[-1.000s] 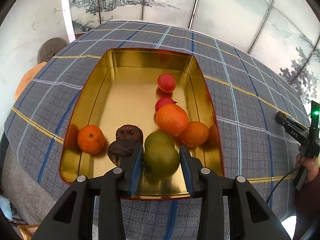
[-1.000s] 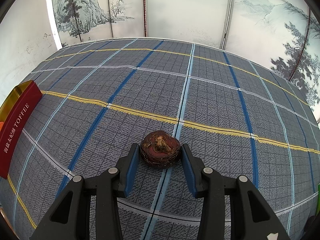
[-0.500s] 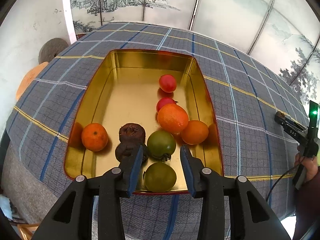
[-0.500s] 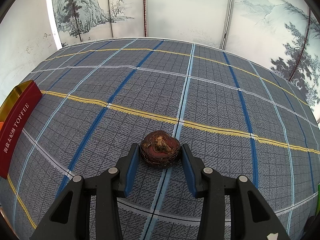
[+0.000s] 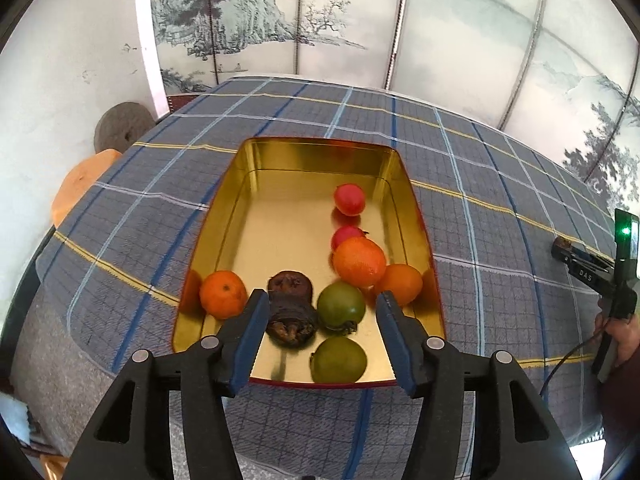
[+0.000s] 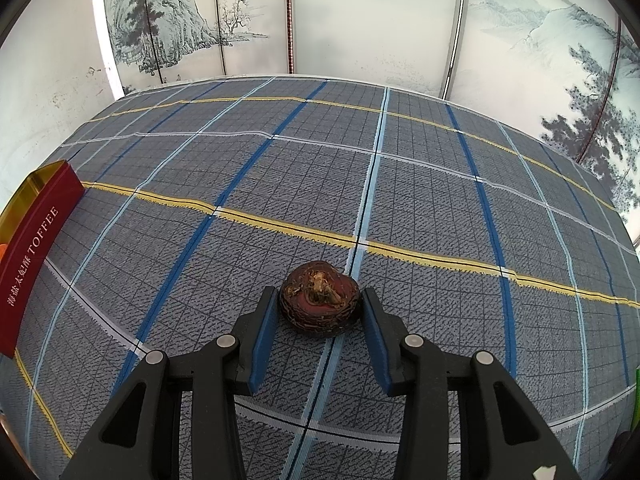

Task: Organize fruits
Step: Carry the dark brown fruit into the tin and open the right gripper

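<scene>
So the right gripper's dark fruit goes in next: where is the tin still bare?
The gold tin is bare across its far end and left half, behind the lone orange. The near right is crowded: dark fruits, green fruits, oranges and red fruits along the right wall.

fruits (image 5: 352, 264) in tin (image 5: 224, 208), tin on tablecloth (image 5: 500, 280)

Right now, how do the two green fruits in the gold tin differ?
The nearer green fruit lies by the gold tin's near rim, plain and paler; the farther green fruit is darker, with a dried stalk showing, and touches an orange. Both are round and lie free.
</scene>
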Available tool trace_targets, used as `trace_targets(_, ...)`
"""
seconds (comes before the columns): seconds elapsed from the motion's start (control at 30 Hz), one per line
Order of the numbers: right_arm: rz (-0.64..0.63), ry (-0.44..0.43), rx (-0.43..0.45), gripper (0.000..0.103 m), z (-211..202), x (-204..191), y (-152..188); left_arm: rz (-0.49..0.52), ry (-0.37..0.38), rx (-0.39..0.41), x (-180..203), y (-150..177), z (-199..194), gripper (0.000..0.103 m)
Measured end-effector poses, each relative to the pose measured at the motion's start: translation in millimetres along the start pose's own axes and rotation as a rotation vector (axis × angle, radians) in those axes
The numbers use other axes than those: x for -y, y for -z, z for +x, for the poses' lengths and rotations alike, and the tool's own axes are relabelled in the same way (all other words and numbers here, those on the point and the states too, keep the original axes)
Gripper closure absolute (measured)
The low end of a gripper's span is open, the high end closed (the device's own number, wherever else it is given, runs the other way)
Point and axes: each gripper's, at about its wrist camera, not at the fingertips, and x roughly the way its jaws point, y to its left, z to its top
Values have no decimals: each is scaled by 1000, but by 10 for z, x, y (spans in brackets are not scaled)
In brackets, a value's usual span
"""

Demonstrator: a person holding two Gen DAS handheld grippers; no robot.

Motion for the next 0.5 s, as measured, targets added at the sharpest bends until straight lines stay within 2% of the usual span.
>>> trace_targets(0.5, -5, 17, 1, 66, -62, -102, -75, -83, -45, 22, -293, 41, -76, 38)
